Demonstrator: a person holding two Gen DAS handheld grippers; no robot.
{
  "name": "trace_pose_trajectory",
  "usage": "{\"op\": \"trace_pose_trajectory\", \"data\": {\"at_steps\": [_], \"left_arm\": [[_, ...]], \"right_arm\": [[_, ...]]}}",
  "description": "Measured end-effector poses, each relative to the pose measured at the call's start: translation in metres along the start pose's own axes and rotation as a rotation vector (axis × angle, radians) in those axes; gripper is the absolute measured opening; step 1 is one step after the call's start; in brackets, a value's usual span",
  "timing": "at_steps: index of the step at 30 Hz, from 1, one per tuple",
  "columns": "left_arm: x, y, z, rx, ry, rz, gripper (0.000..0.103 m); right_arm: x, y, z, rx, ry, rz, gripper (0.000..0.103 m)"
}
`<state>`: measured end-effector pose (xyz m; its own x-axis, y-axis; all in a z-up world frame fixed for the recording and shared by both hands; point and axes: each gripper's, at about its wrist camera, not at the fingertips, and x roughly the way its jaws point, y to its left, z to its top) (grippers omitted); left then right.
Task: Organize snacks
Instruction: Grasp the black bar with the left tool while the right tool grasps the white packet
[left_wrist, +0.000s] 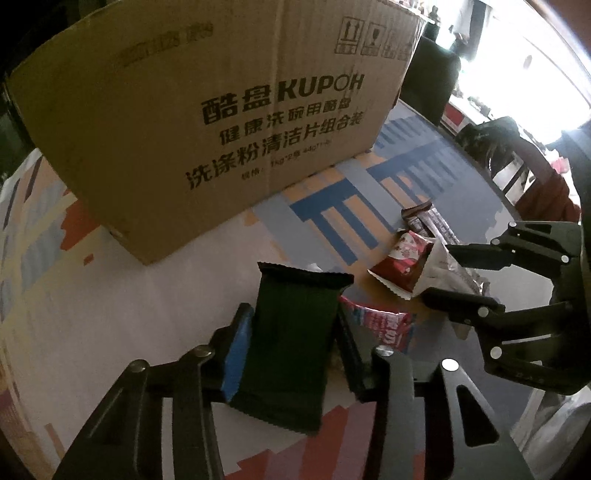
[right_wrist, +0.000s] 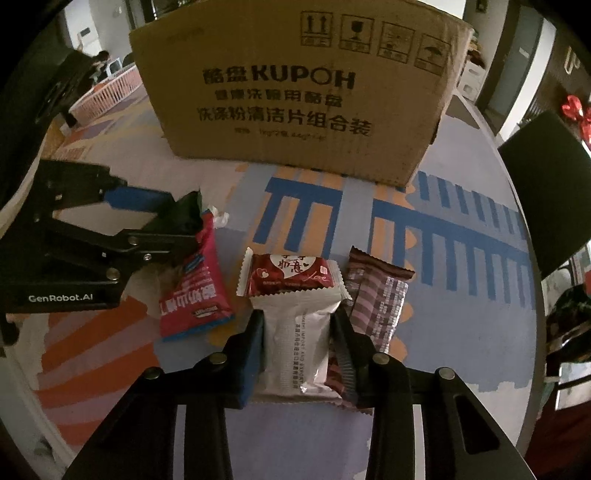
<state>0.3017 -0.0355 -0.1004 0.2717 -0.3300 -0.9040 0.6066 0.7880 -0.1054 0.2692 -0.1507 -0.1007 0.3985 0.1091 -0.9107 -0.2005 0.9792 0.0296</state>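
My left gripper (left_wrist: 291, 325) is shut on a dark green snack packet (left_wrist: 295, 332) and holds it upright above the table; it shows at the left of the right wrist view (right_wrist: 173, 221). My right gripper (right_wrist: 299, 325) is shut on a white snack packet (right_wrist: 299, 339), and it shows at the right of the left wrist view (left_wrist: 443, 273). A red heart-print packet (right_wrist: 291, 275), a pink-red packet (right_wrist: 195, 291) and a brown checked packet (right_wrist: 376, 299) lie on the table. The large cardboard box (right_wrist: 295, 92) stands behind them, also in the left wrist view (left_wrist: 207, 122).
The round table has a colourful patterned cover (right_wrist: 443, 229). A dark chair (right_wrist: 546, 177) stands at the table's right edge. More chairs and dark items (left_wrist: 491, 136) sit beyond the table's far right edge.
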Motion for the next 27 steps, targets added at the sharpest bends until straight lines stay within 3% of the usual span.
{"op": "trace_pose_trajectory", "data": {"at_steps": [4,8,11,16,18,20,22,27], "left_arm": [[-0.002,-0.004,-0.004,-0.010,-0.012,0.017,0.040],[-0.008,-0.010,-0.002,-0.037,-0.038,0.035,0.019],[-0.009,-0.009,-0.003,-0.050,-0.037,0.015,0.019],[-0.006,-0.008,-0.004,-0.048,-0.032,0.044,0.020],[-0.007,-0.007,-0.005,-0.043,-0.031,0.040,0.022],[-0.005,-0.007,-0.005,-0.034,-0.027,0.046,0.044],[-0.006,-0.004,-0.006,-0.027,-0.037,0.080,0.054],[0.001,0.006,-0.008,-0.038,-0.013,0.057,0.055]], "right_arm": [[-0.007,-0.002,0.000,0.001,-0.025,-0.015,0.036],[-0.018,0.004,-0.002,-0.007,-0.058,-0.017,0.036],[-0.022,0.005,0.000,-0.012,-0.071,-0.010,0.036],[-0.022,0.008,0.001,-0.017,-0.073,-0.012,0.036],[-0.022,0.011,0.001,-0.017,-0.076,-0.010,0.036],[-0.023,0.014,0.002,-0.020,-0.080,-0.001,0.036],[-0.024,0.016,0.005,-0.022,-0.085,-0.001,0.036],[-0.022,0.024,0.014,-0.028,-0.094,0.009,0.036]]}}
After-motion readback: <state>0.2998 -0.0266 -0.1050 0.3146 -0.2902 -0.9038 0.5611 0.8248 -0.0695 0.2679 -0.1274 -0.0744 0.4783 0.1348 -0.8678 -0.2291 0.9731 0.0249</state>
